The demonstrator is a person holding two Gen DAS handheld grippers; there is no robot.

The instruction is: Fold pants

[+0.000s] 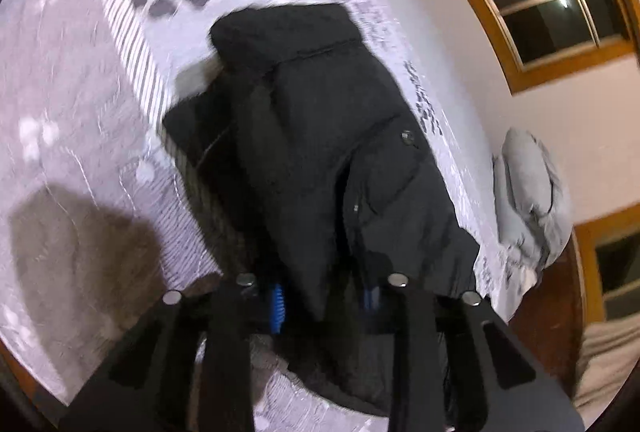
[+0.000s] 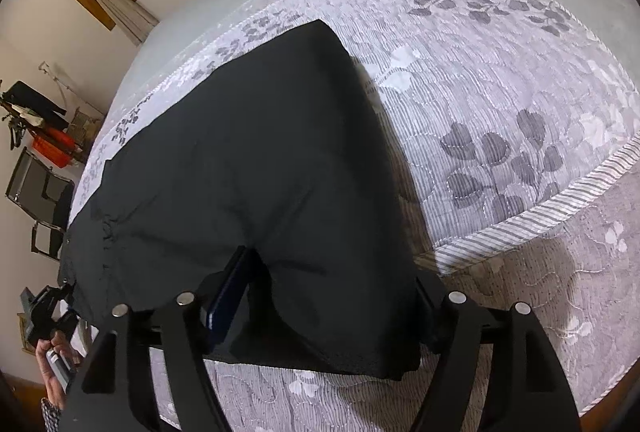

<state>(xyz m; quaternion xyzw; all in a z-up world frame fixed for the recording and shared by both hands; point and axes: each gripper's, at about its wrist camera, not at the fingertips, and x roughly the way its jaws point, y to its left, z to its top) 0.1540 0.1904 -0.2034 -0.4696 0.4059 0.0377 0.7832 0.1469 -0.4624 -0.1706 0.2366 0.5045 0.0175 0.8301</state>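
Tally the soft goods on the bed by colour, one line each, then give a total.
Black: 1, the pants held between both grippers, left gripper and right gripper.
Lilac-grey patterned: 1, the quilt under them.
Plain grey: 1, the bundled blanket at the bed's far edge.
Total: 3
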